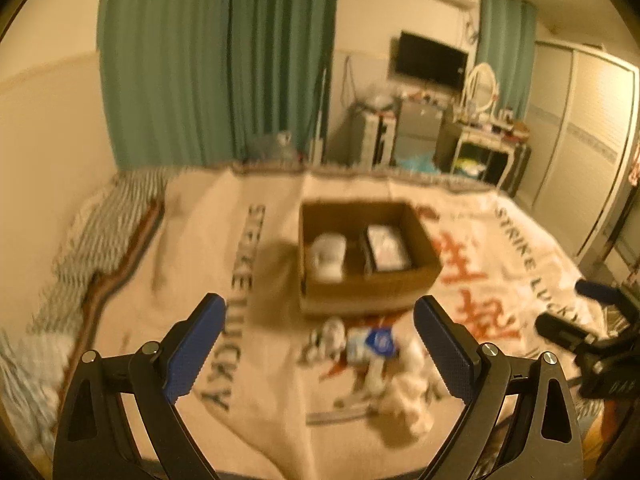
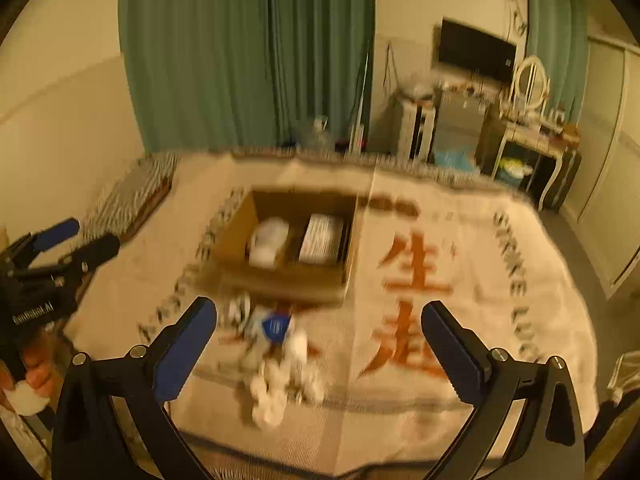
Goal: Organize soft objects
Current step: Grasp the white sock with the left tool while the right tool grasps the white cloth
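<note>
Both grippers hover spread and empty over the bed: left gripper (image 1: 320, 344), right gripper (image 2: 320, 346). The soft pile (image 1: 372, 364) lies at 6 o'clock of the box (image 1: 362, 282), just beside it. Risk: a loose pinch snags the blanket (image 1: 168, 280) or drags several pieces together.
</note>
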`<state>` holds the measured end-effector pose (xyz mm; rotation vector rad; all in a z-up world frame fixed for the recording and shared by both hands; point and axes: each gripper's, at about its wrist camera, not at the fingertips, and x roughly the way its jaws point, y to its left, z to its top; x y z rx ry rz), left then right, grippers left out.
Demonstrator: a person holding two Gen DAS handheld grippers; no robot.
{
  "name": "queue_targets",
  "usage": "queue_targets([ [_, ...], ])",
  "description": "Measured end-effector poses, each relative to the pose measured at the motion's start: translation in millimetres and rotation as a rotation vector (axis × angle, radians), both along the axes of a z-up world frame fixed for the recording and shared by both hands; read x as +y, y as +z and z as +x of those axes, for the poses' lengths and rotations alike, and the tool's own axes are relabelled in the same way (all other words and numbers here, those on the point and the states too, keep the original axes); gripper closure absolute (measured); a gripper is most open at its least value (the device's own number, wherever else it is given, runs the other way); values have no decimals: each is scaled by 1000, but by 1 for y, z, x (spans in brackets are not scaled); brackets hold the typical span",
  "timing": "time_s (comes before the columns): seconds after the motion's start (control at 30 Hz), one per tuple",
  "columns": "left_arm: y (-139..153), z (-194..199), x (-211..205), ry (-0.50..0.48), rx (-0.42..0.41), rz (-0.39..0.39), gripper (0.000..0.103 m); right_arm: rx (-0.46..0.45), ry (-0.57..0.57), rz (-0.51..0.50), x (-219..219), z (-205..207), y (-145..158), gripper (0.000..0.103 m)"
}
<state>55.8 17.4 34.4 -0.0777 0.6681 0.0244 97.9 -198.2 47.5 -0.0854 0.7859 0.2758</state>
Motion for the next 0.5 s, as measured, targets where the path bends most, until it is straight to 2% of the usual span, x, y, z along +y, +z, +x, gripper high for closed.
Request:
queue_targets([
  [0.1,-37,-1,2,21,67,16,7,106,23,25,9,0,-50,0],
  [0.23,-84,-4,7,32,134,62,7,211,59,-9,33,3,-108,4],
  [0.33,-105,0,13,36,178,80,7,291,84,-5,49,8,-145,7],
  [0.43,-118,10,17,37,201,91,7,360,86,6,61,21,-172,18],
  [0.5,-125,17,19,35,210,98,7,389,55,-14,66,30,-189,18],
])
